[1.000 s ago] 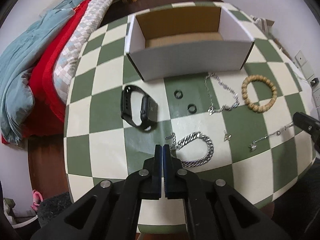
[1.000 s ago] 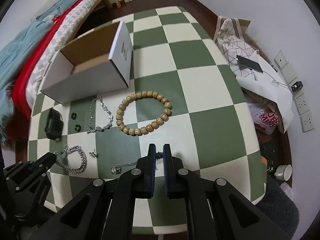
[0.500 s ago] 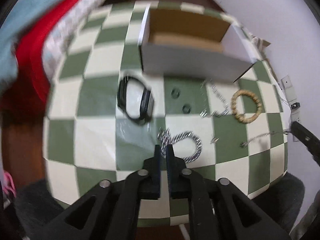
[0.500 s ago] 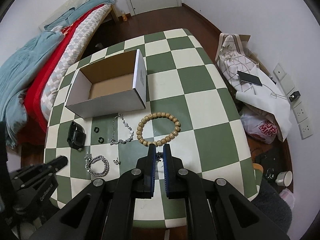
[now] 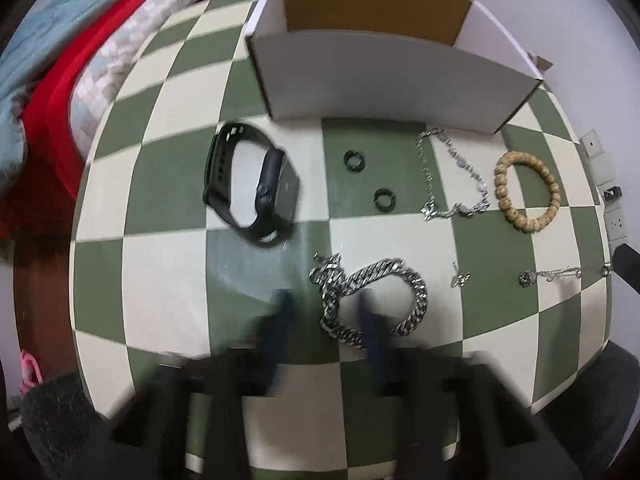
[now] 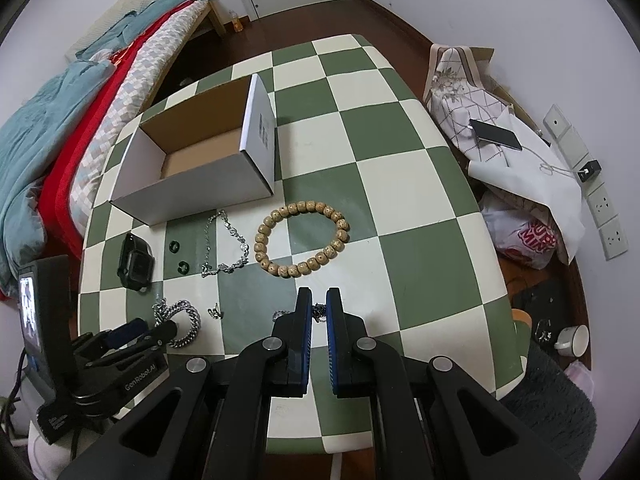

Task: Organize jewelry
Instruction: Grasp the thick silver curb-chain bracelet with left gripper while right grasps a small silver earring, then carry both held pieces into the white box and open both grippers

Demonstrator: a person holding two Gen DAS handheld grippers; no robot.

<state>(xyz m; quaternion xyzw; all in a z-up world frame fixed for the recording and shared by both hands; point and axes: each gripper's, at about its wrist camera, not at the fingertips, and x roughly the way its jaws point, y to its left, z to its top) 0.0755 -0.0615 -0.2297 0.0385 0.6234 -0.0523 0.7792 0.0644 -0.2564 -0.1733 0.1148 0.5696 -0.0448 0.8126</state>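
Note:
An open white cardboard box stands at the back of the green-and-cream checkered table. In front of it lie a black smartwatch, two dark rings, a thin silver chain, a wooden bead bracelet, a thick silver chain bracelet, a small charm and another thin chain. My left gripper is open, its blurred fingers either side of the thick chain's left loop. My right gripper is nearly shut, above the thin chain.
A bed with red and blue covers lies left of the table. Bags, a phone and wall sockets are on the right. A cup sits on the floor. A dark fuzzy stool stands at the near right.
My left gripper has opened and moved forward and down over the thick silver chain. The right gripper has pulled back and up from the table, its jaws unchanged.

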